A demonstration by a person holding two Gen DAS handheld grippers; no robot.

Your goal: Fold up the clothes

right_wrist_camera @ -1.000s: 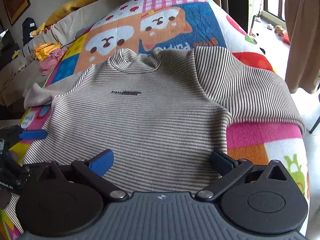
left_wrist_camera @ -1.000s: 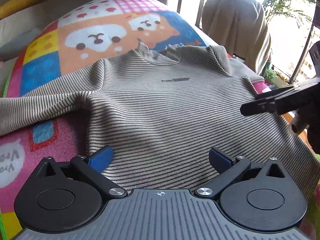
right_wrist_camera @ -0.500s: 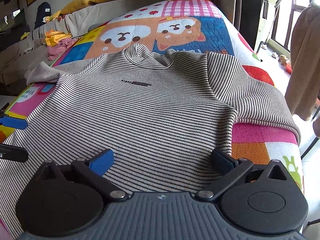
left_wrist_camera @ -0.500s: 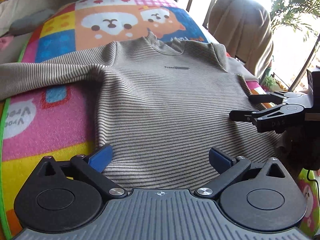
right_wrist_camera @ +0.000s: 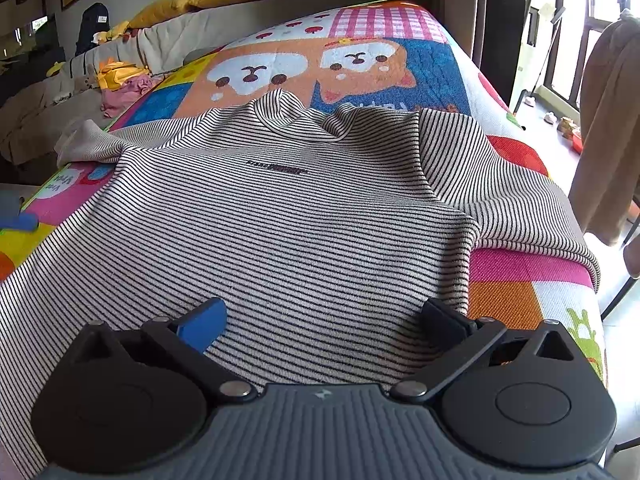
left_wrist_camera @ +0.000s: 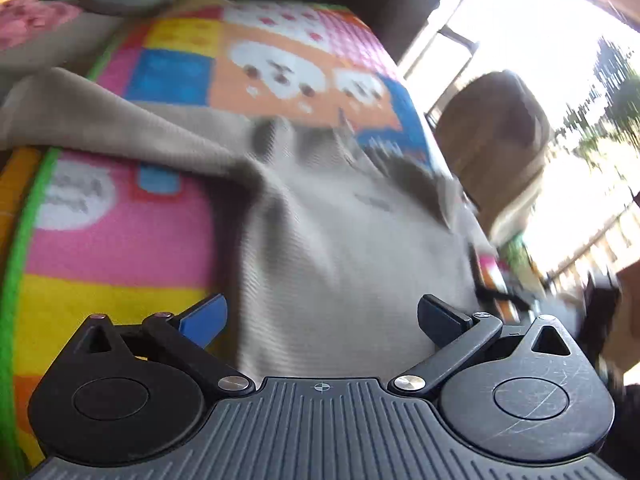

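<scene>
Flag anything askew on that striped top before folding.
The striped top lies mostly flat, but its collar is rumpled, and one sleeve droops over the mat's edge. Nothing damaged.

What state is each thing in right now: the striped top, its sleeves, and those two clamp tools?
Striped top: spread flat, front up, unfolded, collar toward the far end of the mat.
Sleeve on the window side: laid out sideways, draping over the mat's edge.
Other sleeve: stretched out toward the sofa side.
Left gripper: open, holding nothing, at the hem corner.
Right gripper: open, holding nothing, over the hem.
</scene>
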